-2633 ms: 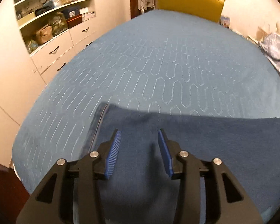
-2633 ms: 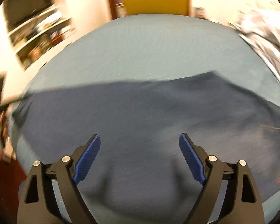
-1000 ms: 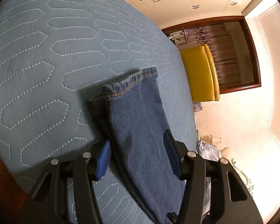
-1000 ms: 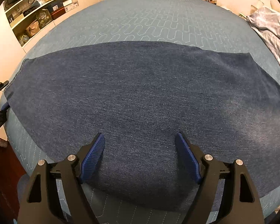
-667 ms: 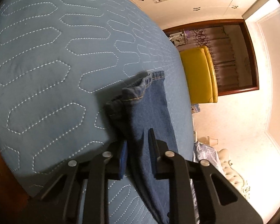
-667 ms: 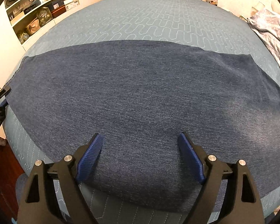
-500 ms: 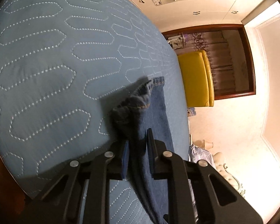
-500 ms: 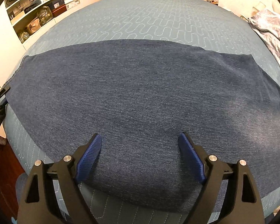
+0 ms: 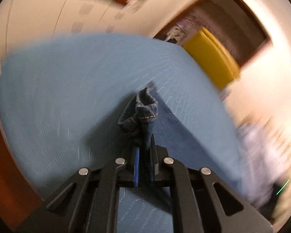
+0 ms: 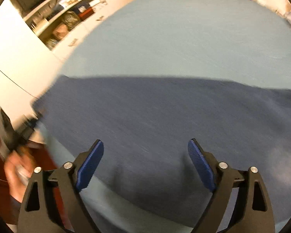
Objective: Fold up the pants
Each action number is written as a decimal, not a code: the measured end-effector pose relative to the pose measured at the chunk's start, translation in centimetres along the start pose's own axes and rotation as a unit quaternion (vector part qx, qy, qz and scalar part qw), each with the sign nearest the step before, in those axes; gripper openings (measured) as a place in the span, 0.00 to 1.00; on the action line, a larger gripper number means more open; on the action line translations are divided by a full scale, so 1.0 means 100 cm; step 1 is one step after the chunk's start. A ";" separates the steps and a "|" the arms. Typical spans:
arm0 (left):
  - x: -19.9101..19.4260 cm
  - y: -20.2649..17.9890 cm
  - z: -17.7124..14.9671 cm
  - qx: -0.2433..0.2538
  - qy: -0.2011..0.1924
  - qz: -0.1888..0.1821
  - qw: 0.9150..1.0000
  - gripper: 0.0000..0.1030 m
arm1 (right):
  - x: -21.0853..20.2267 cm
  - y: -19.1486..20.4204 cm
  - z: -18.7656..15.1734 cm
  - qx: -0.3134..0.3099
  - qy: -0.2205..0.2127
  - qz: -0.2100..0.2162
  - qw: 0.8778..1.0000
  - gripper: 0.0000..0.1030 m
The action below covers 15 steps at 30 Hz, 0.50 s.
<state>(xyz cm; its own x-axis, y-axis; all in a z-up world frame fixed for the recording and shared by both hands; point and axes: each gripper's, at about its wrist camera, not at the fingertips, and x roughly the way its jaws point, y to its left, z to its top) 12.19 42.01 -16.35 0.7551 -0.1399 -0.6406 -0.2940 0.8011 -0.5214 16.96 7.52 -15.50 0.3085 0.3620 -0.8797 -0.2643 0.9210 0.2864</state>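
At the left end of the bed, the left gripper (image 9: 144, 151) has its blue pads pressed together on the bunched hem of the pants (image 9: 145, 112), lifting that cuff clear of the blue quilted bedspread (image 9: 58, 101). The rest of the pants (image 10: 164, 116), dark denim, lies stretched flat across the near part of the bed, from the pinched hem at left to the far right edge of the right wrist view. The right gripper (image 10: 145, 155) hovers just above the middle of the cloth, its jaws spread wide and holding nothing.

By the look of it the folding is at an early stage: the legs appear to lie one on the other in a single long strip, and no crosswise fold shows. What seems left is to carry the raised hem over toward the waist end at right, then flatten and perhaps fold again.

Both views are blurred by motion. At far left a hand (image 10: 17, 170) grips the left tool's handle. Beyond the bedspread (image 10: 184, 38) stand open shelves (image 10: 62, 21) of household clutter, pale cupboards and a yellow headboard (image 9: 211, 58) against the wall.
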 end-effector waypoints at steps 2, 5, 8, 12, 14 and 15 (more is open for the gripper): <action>-0.011 -0.045 -0.003 0.107 -0.027 0.057 0.992 0.08 | 0.010 0.020 0.032 0.005 0.040 0.077 0.996 0.86; -0.022 -0.102 -0.019 0.233 -0.070 0.110 0.964 0.08 | 0.020 0.044 0.074 0.027 0.076 0.165 0.983 0.86; -0.021 -0.147 -0.045 0.330 -0.100 0.148 0.927 0.08 | 0.028 0.061 0.102 0.031 0.110 0.230 0.967 0.86; -0.014 -0.190 -0.075 0.427 -0.114 0.169 0.881 0.08 | 0.036 0.057 0.116 0.055 0.151 0.286 0.945 0.86; -0.008 -0.209 -0.092 0.463 -0.114 0.172 0.862 0.08 | 0.036 0.050 0.117 0.064 0.154 0.297 0.940 0.86; -0.004 -0.219 -0.097 0.480 -0.115 0.175 0.852 0.08 | 0.036 0.045 0.116 0.070 0.158 0.300 0.938 0.87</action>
<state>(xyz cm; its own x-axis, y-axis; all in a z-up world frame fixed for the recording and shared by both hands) 12.62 18.89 -10.17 0.8465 0.2355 -0.4775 0.0062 0.8925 0.4510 27.51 14.67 -12.97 -0.1499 0.7811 -0.6062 -0.1737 0.5827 0.7939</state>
